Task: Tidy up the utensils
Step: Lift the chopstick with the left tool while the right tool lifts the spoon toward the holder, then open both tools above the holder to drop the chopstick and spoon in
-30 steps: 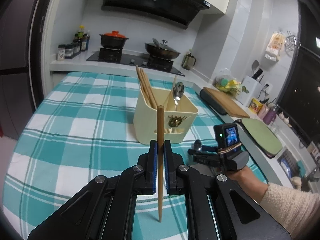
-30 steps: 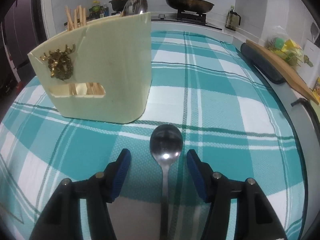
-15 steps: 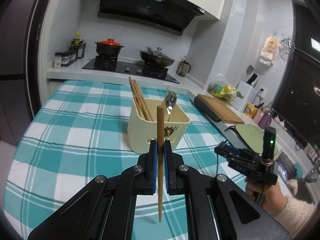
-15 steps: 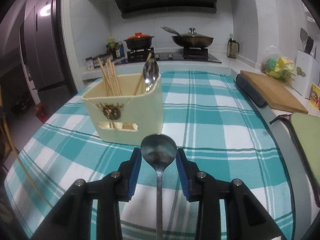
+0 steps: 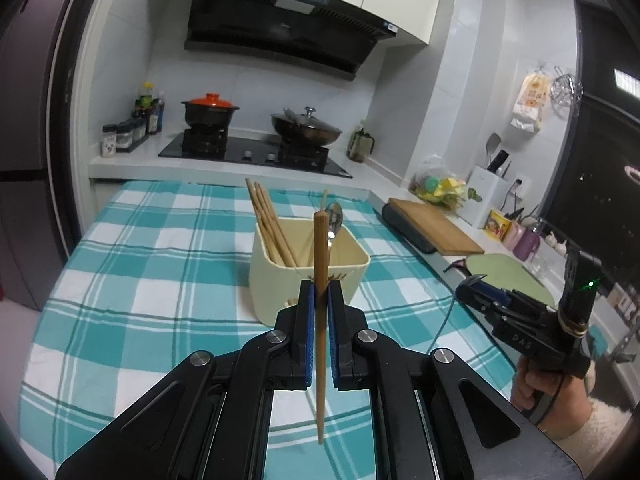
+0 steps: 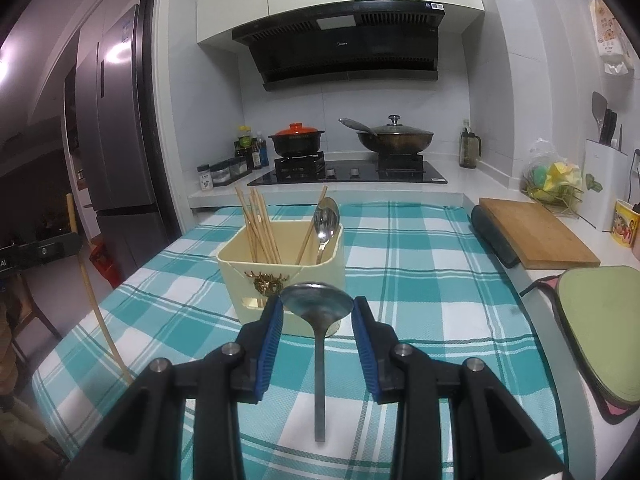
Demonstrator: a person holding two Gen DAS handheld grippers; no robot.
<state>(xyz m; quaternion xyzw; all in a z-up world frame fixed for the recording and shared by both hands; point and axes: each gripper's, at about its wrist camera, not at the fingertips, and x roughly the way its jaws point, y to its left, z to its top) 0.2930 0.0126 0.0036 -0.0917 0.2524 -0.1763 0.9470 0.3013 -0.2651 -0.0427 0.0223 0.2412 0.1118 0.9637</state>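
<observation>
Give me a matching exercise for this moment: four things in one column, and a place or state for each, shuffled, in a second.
Things:
1. chopstick
2. spoon
3. holder
4. red-lidded pot

Places or states:
A. on the stove at the back
B. clamped by its bowl in the right tongs, handle hanging down
C. on the checked cloth, holding chopsticks and another spoon
D. gripped upright in the left tongs

Pairs: 1-D, 2-B, 3-C, 4-A

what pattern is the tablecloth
Teal and white plaid tablecloth, clearest in the right wrist view.
</observation>
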